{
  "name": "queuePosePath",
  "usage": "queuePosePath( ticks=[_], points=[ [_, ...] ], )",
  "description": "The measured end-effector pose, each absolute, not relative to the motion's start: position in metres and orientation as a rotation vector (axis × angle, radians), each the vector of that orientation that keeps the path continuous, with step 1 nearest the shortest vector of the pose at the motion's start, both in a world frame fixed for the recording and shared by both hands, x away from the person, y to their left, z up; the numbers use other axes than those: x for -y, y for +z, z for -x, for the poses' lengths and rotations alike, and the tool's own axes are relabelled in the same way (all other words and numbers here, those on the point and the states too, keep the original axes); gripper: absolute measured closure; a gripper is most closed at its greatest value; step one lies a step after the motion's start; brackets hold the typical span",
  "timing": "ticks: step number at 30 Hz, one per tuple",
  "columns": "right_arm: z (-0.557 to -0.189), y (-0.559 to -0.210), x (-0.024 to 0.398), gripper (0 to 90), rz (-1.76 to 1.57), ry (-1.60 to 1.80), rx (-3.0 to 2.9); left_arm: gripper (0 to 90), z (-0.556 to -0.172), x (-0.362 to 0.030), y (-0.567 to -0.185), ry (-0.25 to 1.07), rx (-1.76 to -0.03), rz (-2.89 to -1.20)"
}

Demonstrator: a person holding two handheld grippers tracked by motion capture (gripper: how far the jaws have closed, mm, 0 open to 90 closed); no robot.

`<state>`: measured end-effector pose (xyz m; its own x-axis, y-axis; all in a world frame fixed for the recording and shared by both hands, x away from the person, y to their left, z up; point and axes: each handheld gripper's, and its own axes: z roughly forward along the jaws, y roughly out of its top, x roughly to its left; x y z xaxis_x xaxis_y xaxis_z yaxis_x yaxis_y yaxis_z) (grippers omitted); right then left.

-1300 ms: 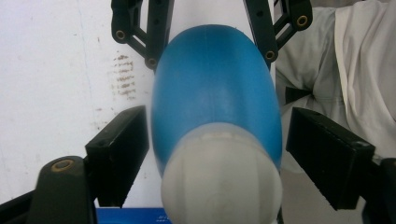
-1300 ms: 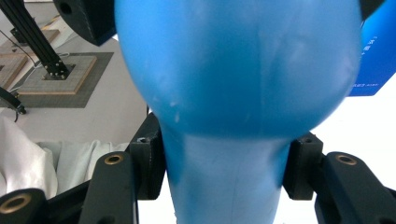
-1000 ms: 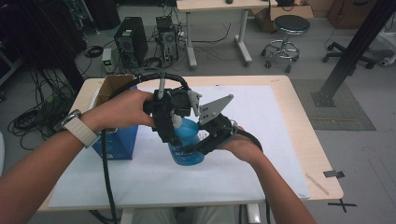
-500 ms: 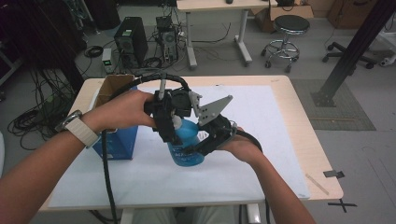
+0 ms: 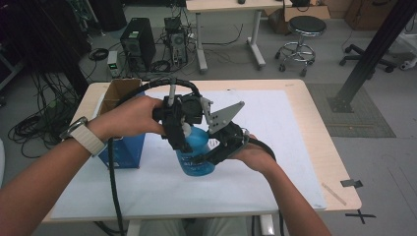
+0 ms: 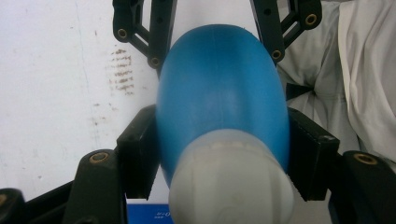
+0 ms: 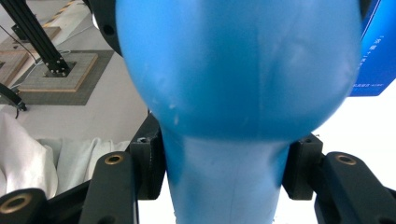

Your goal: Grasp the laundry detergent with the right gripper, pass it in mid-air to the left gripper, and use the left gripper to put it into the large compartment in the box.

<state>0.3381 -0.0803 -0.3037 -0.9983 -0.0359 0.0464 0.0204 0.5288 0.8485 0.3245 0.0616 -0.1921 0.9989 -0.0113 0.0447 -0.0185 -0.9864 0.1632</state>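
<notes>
A blue plastic bottle [image 5: 197, 146] with a whitish cap stands on the white sheet at mid-table, held from both sides. My left gripper [image 5: 183, 140] comes down from above; its jaws have just been closing, and in the left gripper view its pads [image 6: 136, 154] press the bottle [image 6: 219, 88] just below the cap. From the right, my right gripper [image 5: 209, 156] is shut on the bottle lower down. The right gripper view has its pads [image 7: 150, 163] clamped on the narrow waist of the bottle [image 7: 233, 60].
A blue box [image 5: 122, 150] with open cardboard flaps stands left of the bottle, close to my left forearm. The white sheet [image 5: 280, 128] covers most of the wooden table [image 5: 324, 147]. Computers, a stool and cables are on the floor beyond.
</notes>
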Motion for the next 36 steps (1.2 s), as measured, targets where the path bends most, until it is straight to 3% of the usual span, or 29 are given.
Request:
queuePosePath(
  ticks=[11,13,14,16,17,21,36],
  points=[
    [-0.335,-0.303,0.081,42.5,-0.011,-1.491,2.706,37.8,-0.319,-0.057,-0.191,0.099,0.011,-2.997],
    [-0.335,-0.303,0.081,38.6,0.000,-1.481,2.704,37.8,-0.319,-0.056,-0.191,0.098,0.012,-3.004],
    [-0.335,-0.301,0.084,28.3,0.026,-1.458,2.710,37.8,-0.318,-0.055,-0.191,0.098,0.004,-3.012],
    [-0.335,-0.301,0.087,26.6,0.033,-1.453,2.710,37.9,-0.318,-0.055,-0.191,0.101,-0.003,-3.018],
    [-0.334,-0.299,0.095,20.6,0.050,-1.440,2.722,37.8,-0.318,-0.056,-0.190,0.104,-0.021,-3.026],
    [-0.335,-0.296,0.115,12.8,0.144,-1.433,2.748,37.8,-0.319,-0.062,-0.187,0.115,-0.081,-3.023],
    [-0.350,-0.286,0.177,9.3,0.333,-1.190,2.929,37.8,-0.320,-0.065,-0.165,0.182,-0.351,-2.990]
  ],
)
